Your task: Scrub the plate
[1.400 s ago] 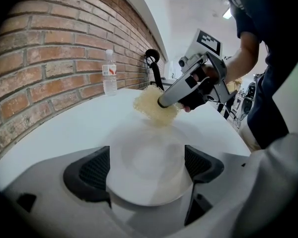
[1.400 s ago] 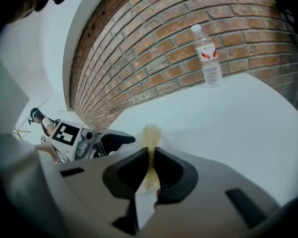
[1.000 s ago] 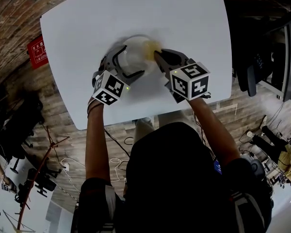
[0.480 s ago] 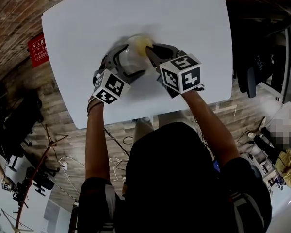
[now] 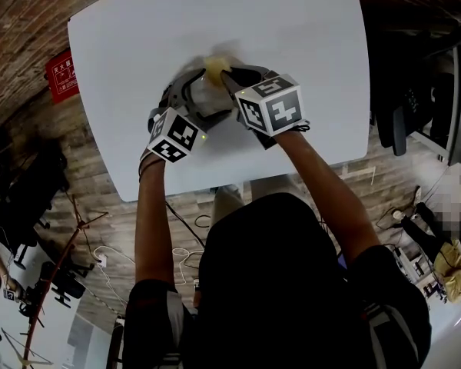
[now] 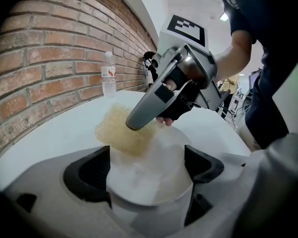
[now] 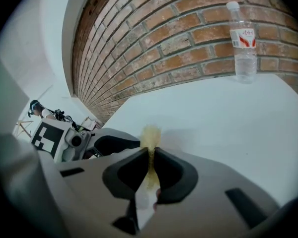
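Left gripper (image 6: 145,172) clamps the stiff, probably slippery plate (image 6: 161,150) across its rim, the best hold; right gripper (image 7: 150,170) pinches the soft, springy sponge (image 6: 120,130) against its far edge.

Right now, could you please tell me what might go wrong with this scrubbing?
The sponge sits at the plate's far rim, partly overhanging; an outward stroke could run it off onto the table. The left gripper holds the plate only by its edges, so pressure from the right gripper might tip or slip it.

Bright, even light; fisheye edges darken, blur.
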A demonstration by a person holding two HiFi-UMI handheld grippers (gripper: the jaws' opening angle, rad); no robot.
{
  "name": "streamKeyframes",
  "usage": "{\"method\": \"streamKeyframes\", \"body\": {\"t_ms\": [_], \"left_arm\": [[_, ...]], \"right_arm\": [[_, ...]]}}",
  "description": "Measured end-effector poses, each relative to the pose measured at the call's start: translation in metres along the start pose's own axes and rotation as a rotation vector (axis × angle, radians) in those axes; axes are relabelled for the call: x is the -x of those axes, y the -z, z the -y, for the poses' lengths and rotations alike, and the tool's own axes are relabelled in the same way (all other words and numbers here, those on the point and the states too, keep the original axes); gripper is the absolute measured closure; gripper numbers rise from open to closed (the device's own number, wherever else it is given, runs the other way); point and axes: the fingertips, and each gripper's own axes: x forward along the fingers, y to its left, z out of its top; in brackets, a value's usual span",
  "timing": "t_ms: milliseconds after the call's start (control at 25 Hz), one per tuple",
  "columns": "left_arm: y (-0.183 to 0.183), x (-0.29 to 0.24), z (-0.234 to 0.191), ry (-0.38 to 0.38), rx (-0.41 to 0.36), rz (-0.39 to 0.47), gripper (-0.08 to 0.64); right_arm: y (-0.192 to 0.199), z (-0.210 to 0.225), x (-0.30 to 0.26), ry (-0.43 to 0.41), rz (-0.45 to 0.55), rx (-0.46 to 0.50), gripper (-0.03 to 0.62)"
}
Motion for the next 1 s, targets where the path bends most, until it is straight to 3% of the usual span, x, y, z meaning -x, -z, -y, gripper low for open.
{"method": "streamKeyframes", "body": {"t_ms": [560, 1000], "left_arm": [[0.001, 0.000, 0.000, -0.005, -0.003, -0.007, 0.115], [0.001, 0.000, -0.001, -0.004, -0.003, -0.008, 0.115]], "right_arm": [[0.010, 0.010, -0.013, 0.053, -0.096, -0.008, 0.549], [0.007, 0.009, -0.016, 0.048, -0.101, 0.007, 0.549]]}}
